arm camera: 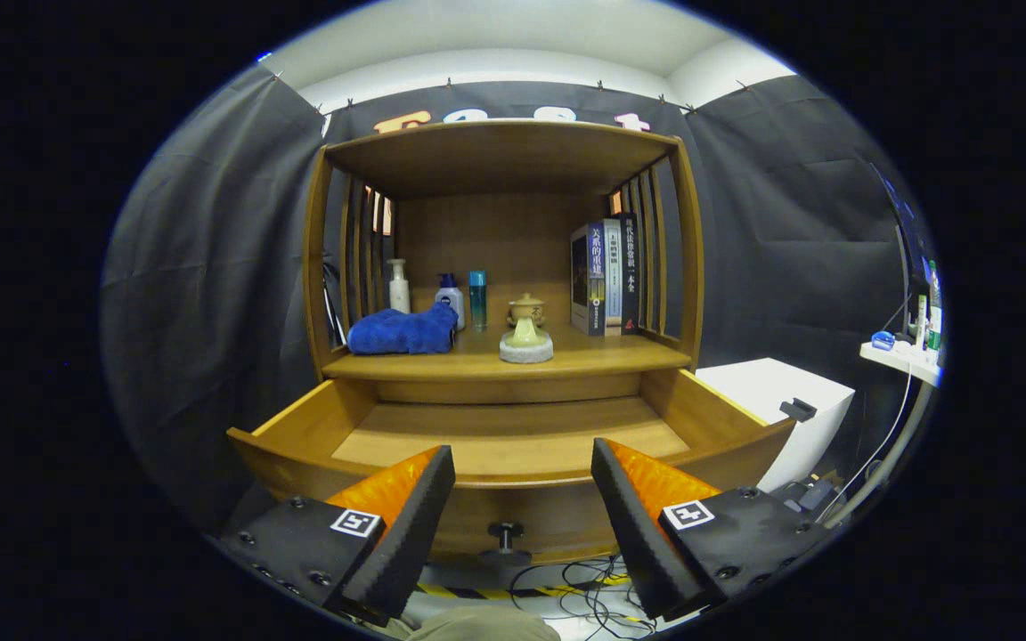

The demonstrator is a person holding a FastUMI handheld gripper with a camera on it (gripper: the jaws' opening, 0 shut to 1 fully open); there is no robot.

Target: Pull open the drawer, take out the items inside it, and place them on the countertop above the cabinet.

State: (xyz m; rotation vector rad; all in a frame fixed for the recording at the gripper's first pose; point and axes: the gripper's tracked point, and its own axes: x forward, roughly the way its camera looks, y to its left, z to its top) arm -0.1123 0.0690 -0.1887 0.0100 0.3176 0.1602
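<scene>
Gripper (522, 485) held level in front of the wooden cabinet (682, 267), its two fingers spread wide and holding nothing; the fingertips frame the near front panel of the drawer (513, 445) from either side without touching it. The drawer is pulled fully out toward the gripper, and its wooden floor lies bare. Its knob (506, 534) sits on the front panel, low between the fingers. On the countertop (602, 356) above the drawer, from left to right: a blue towel (402, 331) bunched at the near left; behind it, against the far panel, a white pump bottle (398, 285), a blue-capped bottle (451, 294) and a teal bottle (477, 300); a small ceramic teapot on a round base (526, 334) near the middle; and upright books (606, 276) leaning against the right slats. A white box (771, 401) stands right of the cabinet.
</scene>
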